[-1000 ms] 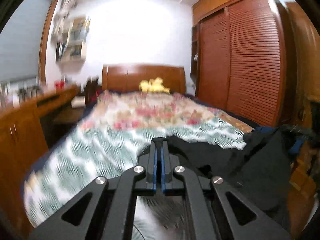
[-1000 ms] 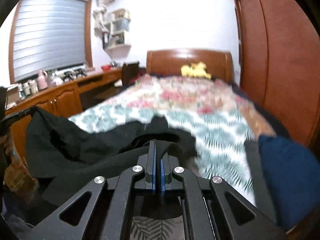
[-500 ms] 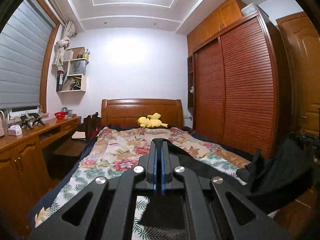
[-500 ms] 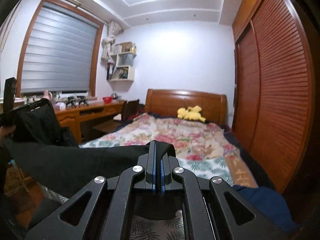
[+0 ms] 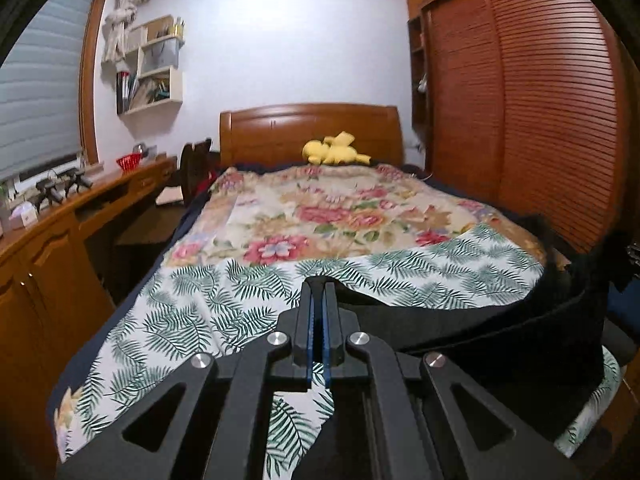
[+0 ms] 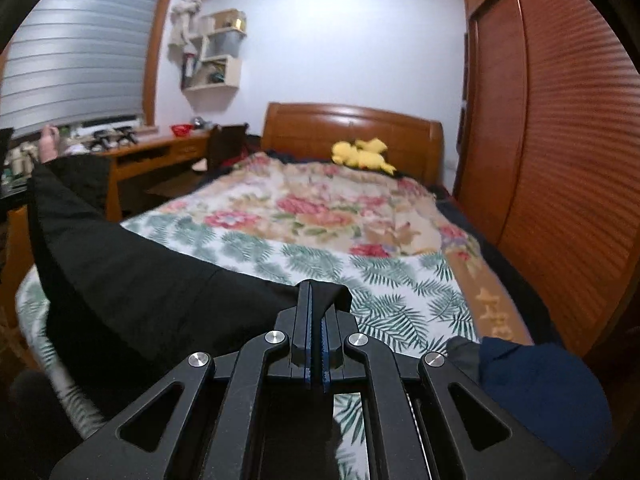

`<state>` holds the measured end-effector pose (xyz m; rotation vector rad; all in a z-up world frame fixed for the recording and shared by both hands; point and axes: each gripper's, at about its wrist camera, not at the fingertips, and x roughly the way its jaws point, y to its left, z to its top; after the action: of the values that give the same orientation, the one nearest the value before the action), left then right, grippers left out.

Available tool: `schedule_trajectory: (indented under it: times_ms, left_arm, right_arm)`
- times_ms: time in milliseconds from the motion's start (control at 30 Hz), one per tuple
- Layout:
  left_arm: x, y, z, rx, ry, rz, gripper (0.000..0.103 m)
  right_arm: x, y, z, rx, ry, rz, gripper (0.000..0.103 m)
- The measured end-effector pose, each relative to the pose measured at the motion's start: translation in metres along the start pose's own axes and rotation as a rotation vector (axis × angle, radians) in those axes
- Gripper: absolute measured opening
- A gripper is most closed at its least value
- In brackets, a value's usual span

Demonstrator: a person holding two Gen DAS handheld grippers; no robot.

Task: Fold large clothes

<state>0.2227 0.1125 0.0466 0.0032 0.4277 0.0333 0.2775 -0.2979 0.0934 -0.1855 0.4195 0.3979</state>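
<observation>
Black matte fabric, one large garment (image 6: 132, 280), pinched at two places along one edge.

Left gripper (image 5: 318, 300): jaws closed hard on a fold of the cloth, blue pads pressed together with the dark edge wrapped over the tips. Right gripper (image 6: 316, 300): likewise clamped, a small peak of fabric bunched just right of the tips.

Purpose of hold, as judged: the edge is stretched between the two grippers and carried above the foot of the bed so the garment can be spread flat before any fold is made; folding proper looks not yet begun.

Garment: thin, limp, non-reflective weave; hangs in a taut band from grip to grip, sagging in a broad curve below.

Bed (image 5: 256, 312): top sheet white cotton with green fern-leaf print, lightly creased. Beyond it, a quilt (image 5: 320, 216) in beige with red and pink flowers.

Navy cloth (image 6: 536, 384): soft heap at the near right corner of the bed, apart from the black piece.

Headboard (image 5: 310, 132): glossy orange-brown wood, curved top. Yellow plush toy (image 5: 334, 150) resting against it.

Wardrobe (image 5: 536, 100): slatted red-brown doors.
</observation>
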Motion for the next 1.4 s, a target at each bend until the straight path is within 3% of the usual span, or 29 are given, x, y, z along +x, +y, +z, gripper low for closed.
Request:
schedule_trajectory:
  times_ms: [167, 467, 700, 800, 933, 967, 1000, 1067, 1200, 1400]
  left_arm:
    - [0.034, -0.009, -0.006, 0.011, 0.027, 0.002, 0.001]
    - [0.082, -0.012, -0.029, 0.001, 0.113, -0.047, 0.003]
    - [0.09, -0.007, -0.028, 0.016, 0.12, -0.043, 0.005]
    - [0.083, -0.006, -0.031, 0.042, 0.101, -0.021, 0.012]
    - [0.075, -0.009, -0.041, 0.062, 0.108, -0.04, 0.02]
    - [0.073, -0.012, -0.045, 0.065, 0.114, -0.052, 0.021]
    - [0.07, -0.016, -0.049, 0.067, 0.119, -0.067, 0.022]
    - [0.067, -0.024, -0.057, 0.067, 0.129, -0.094, 0.023]
    - [0.059, -0.044, -0.078, 0.052, 0.142, -0.158, 0.023]
    - [0.055, -0.069, -0.107, 0.031, 0.176, -0.24, 0.023]
  right_arm:
    - [0.058, -0.012, -0.004, 0.021, 0.064, -0.008, 0.001]
    - [0.115, -0.009, -0.032, 0.025, 0.155, -0.041, 0.001]
    - [0.142, -0.007, -0.038, 0.02, 0.173, -0.073, 0.001]
    - [0.155, -0.006, -0.041, 0.031, 0.203, -0.082, 0.001]
    - [0.167, -0.006, -0.047, 0.042, 0.239, -0.09, 0.01]
    - [0.167, -0.006, -0.047, 0.046, 0.241, -0.099, 0.018]
    - [0.166, -0.007, -0.046, 0.051, 0.228, -0.118, 0.032]
    - [0.161, -0.008, -0.042, 0.054, 0.202, -0.126, 0.047]
    - [0.154, -0.005, -0.035, 0.034, 0.196, -0.124, 0.05]
    - [0.155, 0.014, -0.049, -0.015, 0.257, -0.051, 0.05]
